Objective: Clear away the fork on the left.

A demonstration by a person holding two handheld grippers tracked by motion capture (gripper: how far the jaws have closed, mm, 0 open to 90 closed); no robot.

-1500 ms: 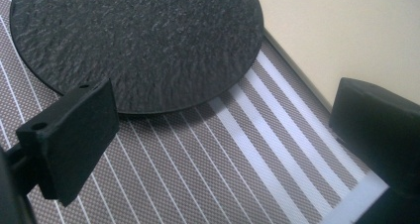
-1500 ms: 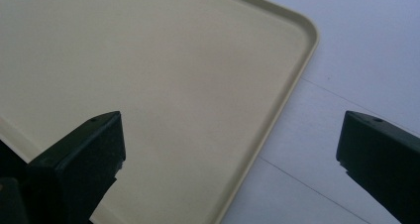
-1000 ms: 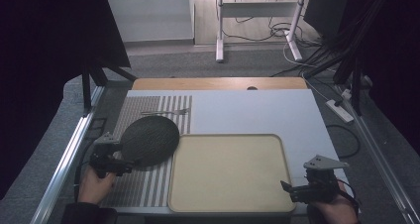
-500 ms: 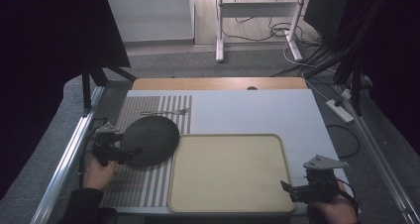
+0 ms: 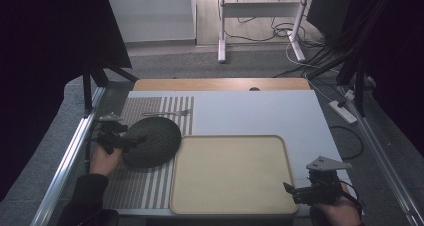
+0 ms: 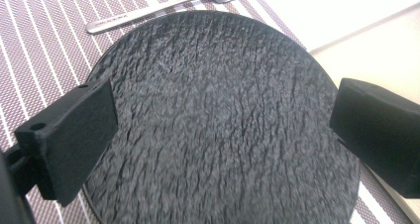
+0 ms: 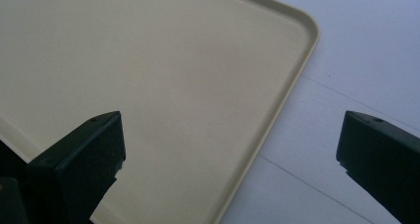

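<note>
A round black plate (image 5: pixel 152 141), its matte surface rough and finely ridged like slate, lay on a grey-and-white striped placemat (image 5: pixel 135 186) at the left of the worktop (image 5: pixel 260 111), its right edge just beside a beige tray (image 5: pixel 232 173). In the left gripper view the plate (image 6: pixel 223 120) spread broad between the two black fingers (image 6: pixel 74 135), which stood wide apart above it, one toward each rim; whether they touched the plate could not be told. The left gripper (image 5: pixel 131 141) sat at the plate's left edge, held by a hand (image 5: pixel 104 161) reaching in from the near side. A silver fork (image 5: pixel 167 114) lay on the placemat just beyond the plate, seen also in the left gripper view (image 6: pixel 163 8). The tray, rounded at its corners and low-rimmed, held nothing. At its near right corner the right gripper (image 5: pixel 295 192) hovered with fingers spread, gripping nothing, the tray's rim (image 7: pixel 277 115) running between them over the pale worktop.
</note>
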